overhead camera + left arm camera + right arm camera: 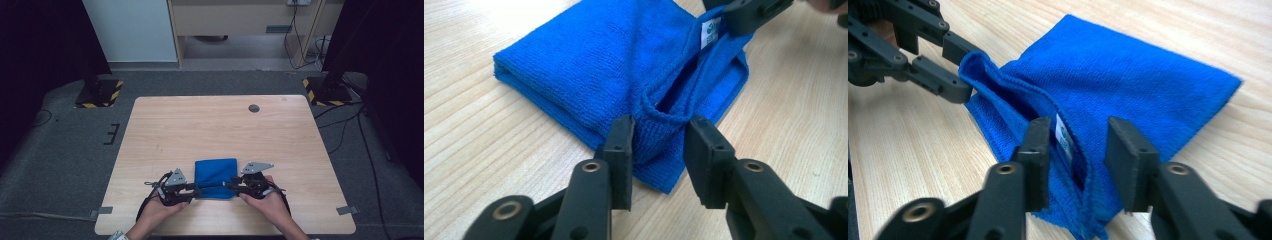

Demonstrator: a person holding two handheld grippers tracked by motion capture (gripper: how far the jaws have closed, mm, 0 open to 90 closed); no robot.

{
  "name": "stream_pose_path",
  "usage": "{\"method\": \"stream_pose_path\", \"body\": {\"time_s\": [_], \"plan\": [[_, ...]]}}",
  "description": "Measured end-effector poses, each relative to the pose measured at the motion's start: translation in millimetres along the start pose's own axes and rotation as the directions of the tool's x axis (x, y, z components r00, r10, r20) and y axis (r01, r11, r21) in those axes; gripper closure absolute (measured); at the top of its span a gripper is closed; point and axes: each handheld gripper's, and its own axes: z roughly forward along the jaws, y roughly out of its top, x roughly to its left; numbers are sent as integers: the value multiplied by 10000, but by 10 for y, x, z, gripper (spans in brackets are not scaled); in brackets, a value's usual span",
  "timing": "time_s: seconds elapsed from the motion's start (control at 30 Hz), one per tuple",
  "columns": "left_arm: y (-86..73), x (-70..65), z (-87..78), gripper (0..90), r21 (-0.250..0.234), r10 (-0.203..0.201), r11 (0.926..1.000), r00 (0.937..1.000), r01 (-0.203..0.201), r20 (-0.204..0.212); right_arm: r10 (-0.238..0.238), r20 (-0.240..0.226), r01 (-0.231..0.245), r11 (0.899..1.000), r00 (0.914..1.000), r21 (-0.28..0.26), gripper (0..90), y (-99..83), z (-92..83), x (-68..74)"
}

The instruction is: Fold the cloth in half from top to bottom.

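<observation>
We have a blue cloth (215, 177), folded into a small rectangle, lying on the wooden desk (220, 125) close to the desk's near edge, roughly centred between our two hands. All positions below are given relative to the cloth.

Left hand-held gripper (192, 190): at the cloth's near-left corner. In the left gripper view its jaws stand apart with a raised fold of the top layer's hem (659, 117) between them; the left jaw looks to touch the fabric, the right jaw stands just clear of it, so we read this as not yet clamped.

Right hand-held gripper (230, 186): at the cloth's near-right corner. In the right gripper view its jaws also stand apart, straddling the hem beside the small white label (1062, 136). A gap shows on the right jaw's side, so no firm pinch here either.

The top layer is lifted slightly off the layers beneath along the near edge, leaving an open pocket between the two corners.

Step in hand, as we judge it: taking hold of the two near corners of the top layer, either to open the cloth or to fold it over again.

Next move calls for: both sets of jaws closing on one layer only, then lifting together at an even height. Risk: catching the lower layers too, or one corner slipping out.
</observation>
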Motion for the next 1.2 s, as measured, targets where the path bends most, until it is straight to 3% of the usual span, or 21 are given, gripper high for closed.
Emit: {"method": "stream_pose_path", "body": {"time_s": [0.1, 0.23, 0.37, 0.53, 0.7, 0.83, 1.0, 1.2], "plan": [[-3, -11, -15, 679, 34, 65, 10000, 9999, -65, 127, -206, -167, 207, 9998, 9996, 11, 801, -15, 23, 23], [-29, -41, -43, 637, 111, 131, 9998, 9998, -133, 175, -540, -403, 545, 9985, 9977, 95, 824, -29, -30, 90], [-90, -59, -115, 586, 117, 11, 9999, 9990, -16, 452, -696, -631, 726, 9963, 9956, 466, 775, -99, -97, 131], [-171, -72, -232, 545, 112, -21, 9999, 9990, 16, 438, -762, -673, 820, 9928, 9948, 878, 655, -176, -118, 149], [-131, -33, -271, 512, -334, -305, 9989, 9992, 313, 251, -451, -800, 494, 9974, 9958, 520, 561, -126, -160, 156], [-47, -13, -305, 506, -871, -479, 9950, 9988, 489, 134, -313, -928, 329, 9993, 9952, 154, 538, -71, -188, 165], [15, 12, -274, 496, -942, -391, 9948, 9991, 377, -132, -311, -556, 308, 9995, 9980, -57, 514, -31, -178, 141], [93, 94, -245, 410, -697, -356, 9971, 9976, 315, -593, -163, 270, 172, 9993, 9995, -326, 354, 51, -134, 27]]}}
